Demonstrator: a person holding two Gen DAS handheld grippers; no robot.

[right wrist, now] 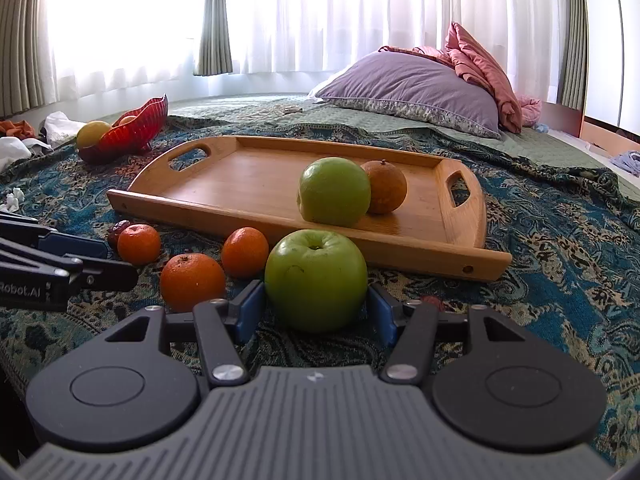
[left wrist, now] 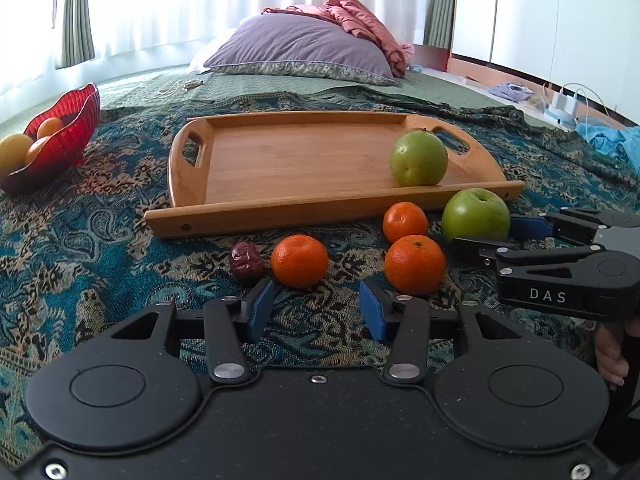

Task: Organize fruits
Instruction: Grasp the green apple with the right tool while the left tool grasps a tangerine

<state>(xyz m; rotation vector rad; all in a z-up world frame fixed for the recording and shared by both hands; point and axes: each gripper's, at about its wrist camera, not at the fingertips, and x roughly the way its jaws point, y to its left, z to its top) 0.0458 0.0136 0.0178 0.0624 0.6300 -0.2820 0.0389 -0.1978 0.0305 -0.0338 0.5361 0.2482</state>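
Both tongs are spread wide over the patterned blanket (left wrist: pixel 100 216). Right gripper (right wrist: pixel 316 308) first: its blue pads (right wrist: pixel 250 312) sit either side of a green apple (right wrist: pixel 316 278) that rests on the cloth just in front of the wooden tray (right wrist: pixel 248 184), and I can't tell whether the pads are touching the skin yet. Left gripper (left wrist: pixel 316 308) hangs open with nothing between its pads, only blanket. Just ahead of it lie two mandarins, one to the left (left wrist: pixel 299 261) and one to the right (left wrist: pixel 415 265), with a third mandarin (left wrist: pixel 405 222) behind the right one. A wrinkled dark red date (left wrist: pixel 246 259) sits touching distance from the left mandarin, on its far left side. On the tray stands a second green apple (right wrist: pixel 335 191), and from my right-hand view a brownish round fruit (right wrist: pixel 385 187) leans against it. Further left, well apart from the tray, a red bowl (left wrist: pixel 76 128) holds orange and yellow fruit. Beyond everything, a purple pillow (left wrist: pixel 304 46) rests on the bed.
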